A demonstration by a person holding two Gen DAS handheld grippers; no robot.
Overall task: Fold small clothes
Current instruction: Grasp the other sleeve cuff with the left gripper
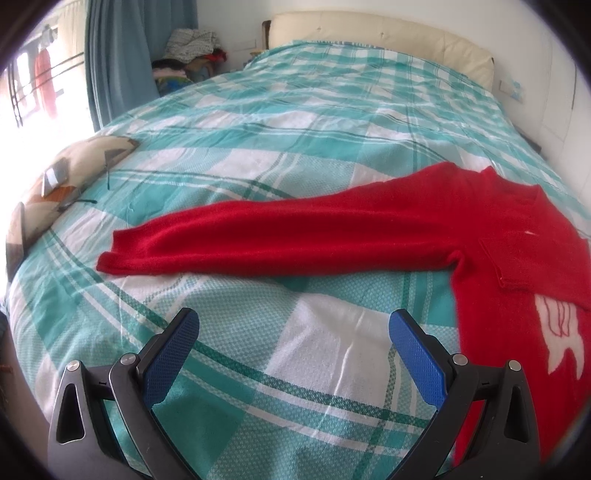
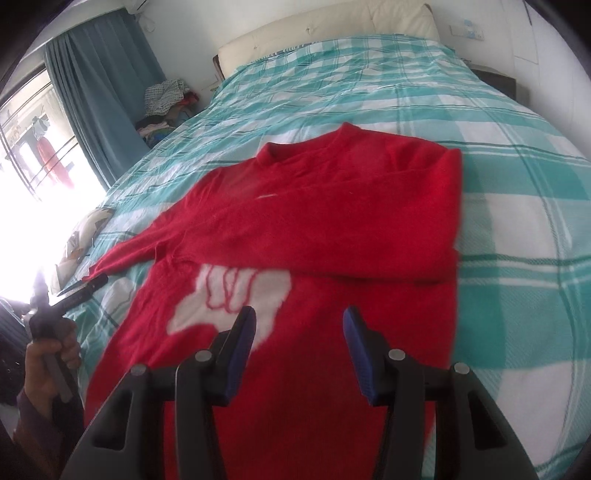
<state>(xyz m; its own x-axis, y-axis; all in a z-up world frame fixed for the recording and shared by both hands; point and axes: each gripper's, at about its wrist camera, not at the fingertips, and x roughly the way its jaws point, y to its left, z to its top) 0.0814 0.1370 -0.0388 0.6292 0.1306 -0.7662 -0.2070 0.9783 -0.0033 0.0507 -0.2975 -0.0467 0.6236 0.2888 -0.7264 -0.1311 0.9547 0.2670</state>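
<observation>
A red sweater (image 2: 332, 221) with a white motif (image 2: 236, 299) lies flat on the bed. Its right sleeve is folded across the chest (image 2: 369, 254). Its left sleeve (image 1: 258, 240) stretches out straight to the left over the bedspread. My left gripper (image 1: 293, 325) is open and empty, above the bedspread just in front of that sleeve and left of the sweater's body (image 1: 517, 295). My right gripper (image 2: 299, 321) is open and empty, hovering over the sweater's lower front. The left gripper also shows in the right wrist view (image 2: 79, 286), held by a hand.
The bed has a teal and white checked bedspread (image 1: 295, 129) and a cream headboard (image 1: 369, 29). A patterned cushion (image 1: 62, 181) lies at the bed's left edge. A pile of clothes (image 1: 192, 48) sits by the blue curtain (image 1: 118, 55).
</observation>
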